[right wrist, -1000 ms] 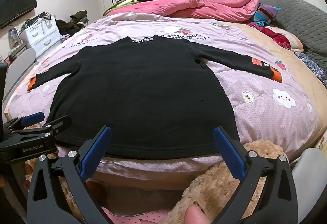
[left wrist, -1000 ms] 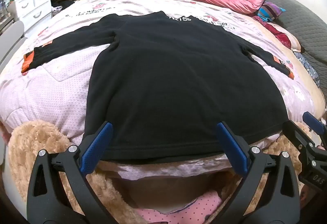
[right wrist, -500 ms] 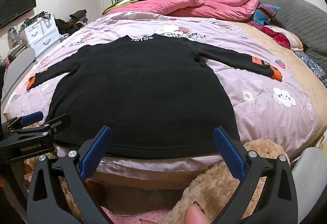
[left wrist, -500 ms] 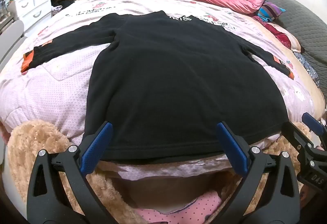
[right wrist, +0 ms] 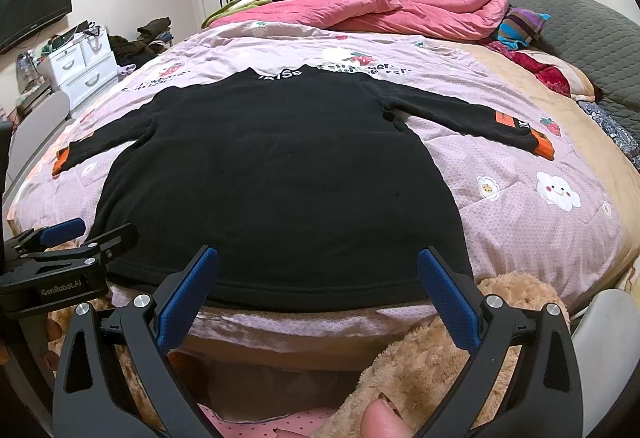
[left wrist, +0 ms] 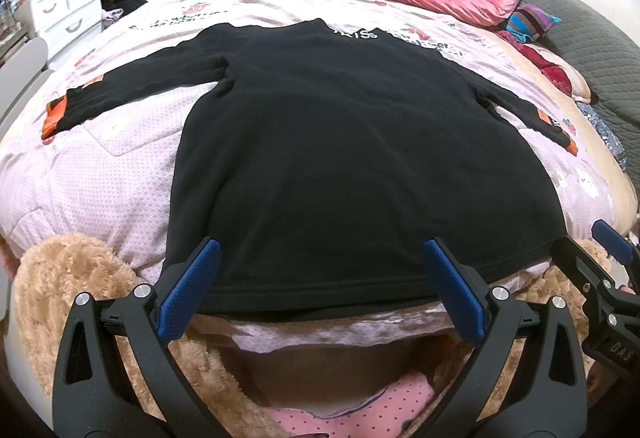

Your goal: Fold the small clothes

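A black long-sleeved top (left wrist: 340,158) (right wrist: 276,174) lies flat on the pink quilt (left wrist: 80,182) (right wrist: 540,238), hem toward me, collar far, both sleeves spread out with orange cuffs. My left gripper (left wrist: 320,262) hovers open just before the hem, holding nothing. My right gripper (right wrist: 318,266) is open too, above the hem a bit further right, empty. Each gripper shows in the other's view: the right gripper (left wrist: 600,258) at the far right edge, the left gripper (right wrist: 80,234) at the left edge.
A pink duvet (right wrist: 400,10) and dark clothes are piled at the bed's far end. Pillows (right wrist: 520,26) and a grey headboard (right wrist: 580,22) lie to the right. White drawers (right wrist: 80,66) stand left. A person's fuzzy tan sleeve (right wrist: 440,358) and fingertip (right wrist: 380,418) are below.
Almost nothing differs: both grippers stay open in front of the hem, with only a very slight drift of the views. The top lies as before.
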Demonstrator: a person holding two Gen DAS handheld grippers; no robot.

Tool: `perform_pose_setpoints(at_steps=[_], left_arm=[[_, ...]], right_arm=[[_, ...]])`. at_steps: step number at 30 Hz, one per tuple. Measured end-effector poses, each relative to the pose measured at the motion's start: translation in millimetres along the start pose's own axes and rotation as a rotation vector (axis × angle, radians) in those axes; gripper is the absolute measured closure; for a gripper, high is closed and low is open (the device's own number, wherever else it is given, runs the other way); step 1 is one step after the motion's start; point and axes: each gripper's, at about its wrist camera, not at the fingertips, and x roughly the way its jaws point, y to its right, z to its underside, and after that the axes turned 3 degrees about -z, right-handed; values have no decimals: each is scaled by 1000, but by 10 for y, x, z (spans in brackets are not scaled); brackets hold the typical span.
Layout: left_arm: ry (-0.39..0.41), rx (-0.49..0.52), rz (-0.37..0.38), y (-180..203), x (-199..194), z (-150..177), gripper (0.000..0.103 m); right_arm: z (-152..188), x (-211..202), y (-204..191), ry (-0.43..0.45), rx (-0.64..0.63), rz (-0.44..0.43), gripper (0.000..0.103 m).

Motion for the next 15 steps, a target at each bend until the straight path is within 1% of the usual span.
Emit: perform_pose_setpoints(at_steps=[7, 15], left_arm=[[-10, 2, -10, -6, 66, -67, 8], [-29, -9, -9, 1, 238, -308, 8]], right_arm=[[-78, 63, 25, 3, 10, -3, 4], [-365, 195, 96, 21, 10, 5, 4]])
